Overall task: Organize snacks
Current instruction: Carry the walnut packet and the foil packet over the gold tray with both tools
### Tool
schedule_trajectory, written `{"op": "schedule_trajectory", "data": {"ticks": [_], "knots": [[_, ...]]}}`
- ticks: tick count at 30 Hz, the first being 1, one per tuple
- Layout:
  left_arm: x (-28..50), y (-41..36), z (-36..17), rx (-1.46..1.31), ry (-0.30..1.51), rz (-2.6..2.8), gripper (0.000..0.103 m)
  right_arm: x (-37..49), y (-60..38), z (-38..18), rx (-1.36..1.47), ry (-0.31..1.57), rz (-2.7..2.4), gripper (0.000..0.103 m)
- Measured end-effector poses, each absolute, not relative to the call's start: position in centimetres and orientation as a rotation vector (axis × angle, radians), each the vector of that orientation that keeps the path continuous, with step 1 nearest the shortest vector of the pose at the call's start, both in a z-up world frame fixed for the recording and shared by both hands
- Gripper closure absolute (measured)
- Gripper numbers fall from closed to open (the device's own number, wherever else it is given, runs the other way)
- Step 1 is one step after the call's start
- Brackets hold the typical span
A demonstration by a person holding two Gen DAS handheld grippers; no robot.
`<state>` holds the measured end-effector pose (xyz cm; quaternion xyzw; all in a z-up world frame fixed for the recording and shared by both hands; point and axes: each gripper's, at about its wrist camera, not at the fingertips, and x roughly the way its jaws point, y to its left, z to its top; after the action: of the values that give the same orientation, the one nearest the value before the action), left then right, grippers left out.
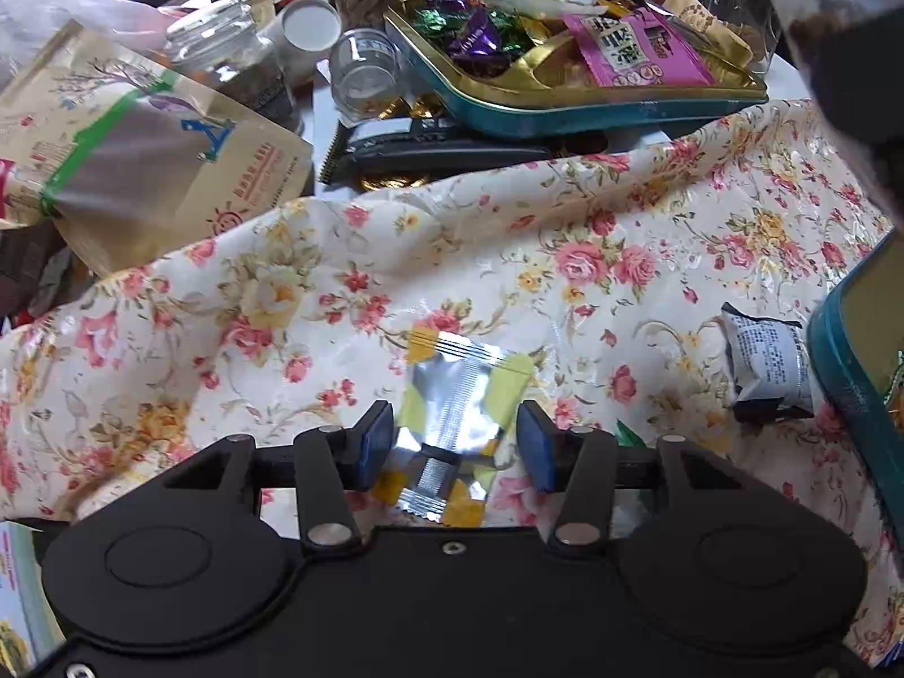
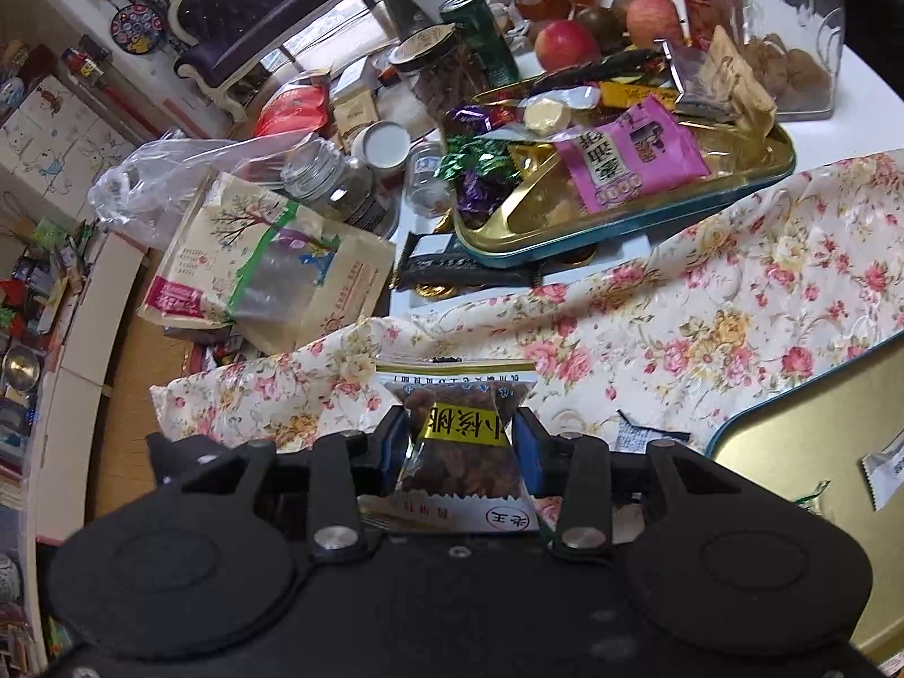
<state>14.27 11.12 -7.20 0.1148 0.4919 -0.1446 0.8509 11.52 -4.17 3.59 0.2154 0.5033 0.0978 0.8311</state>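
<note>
A floral cloth (image 1: 650,237) covers the near surface, likely as a sorting area, with loose snacks lying on it. Beyond it a gold tray (image 2: 666,192) already holds mixed sweets; a second tray (image 2: 791,440) sits at the right, nearly bare, probably the destination. The right tongs (image 2: 460,440) pinch a walnut packet (image 2: 460,452) by its sides, raised above the cloth and pointing forward. The left tongs (image 1: 455,440) are spread, angled down, straddling a foil packet (image 1: 452,395) on the cloth without gripping it. A dark packet (image 1: 765,364) lies beside the near tray.

Both wrist views look forward, close over the floral cloth (image 1: 621,214), sharing the snack tin (image 2: 621,226).
</note>
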Motion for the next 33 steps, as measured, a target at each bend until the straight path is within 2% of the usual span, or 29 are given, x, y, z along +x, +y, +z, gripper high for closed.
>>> {"op": "schedule_trajectory", "data": {"ticks": [3, 5, 9, 12, 16, 24, 29, 33], "knots": [[14.2, 10.8, -7.6, 0.246, 1.04, -0.323, 0.046, 11.6, -4.2, 4.0, 0.464, 1.051, 0.204, 0.061], [14.4, 10.6, -7.7, 0.237, 1.034, -0.306, 0.043, 11.8, -4.2, 4.1, 0.487, 1.047, 0.199, 0.061], [15.1, 11.0, -7.7, 0.144, 1.066, -0.291, 0.044, 12.4, -4.1, 4.1, 0.569, 1.05, 0.215, 0.061], [15.4, 11.0, -7.5, 0.122, 1.084, -0.239, 0.055, 12.5, -3.9, 4.4, 0.59, 1.038, 0.217, 0.061], [15.6, 12.2, -6.7, 0.011, 1.124, -0.169, 0.059, 12.4, -4.0, 4.9, 0.564, 1.011, 0.21, 0.061], [15.2, 14.6, 0.2, -0.121, 1.091, 0.075, 0.06, 11.8, -5.8, 5.9, 0.586, 0.963, 0.19, 0.061], [12.4, 13.0, 5.4, -0.062, 1.015, 0.088, 0.059, 11.4, -7.7, 6.5, 0.583, 0.931, 0.131, 0.061], [10.4, 10.9, 7.7, -0.087, 0.982, 0.066, 0.059, 10.8, -9.6, 7.0, 0.577, 0.911, 0.082, 0.061]]}}
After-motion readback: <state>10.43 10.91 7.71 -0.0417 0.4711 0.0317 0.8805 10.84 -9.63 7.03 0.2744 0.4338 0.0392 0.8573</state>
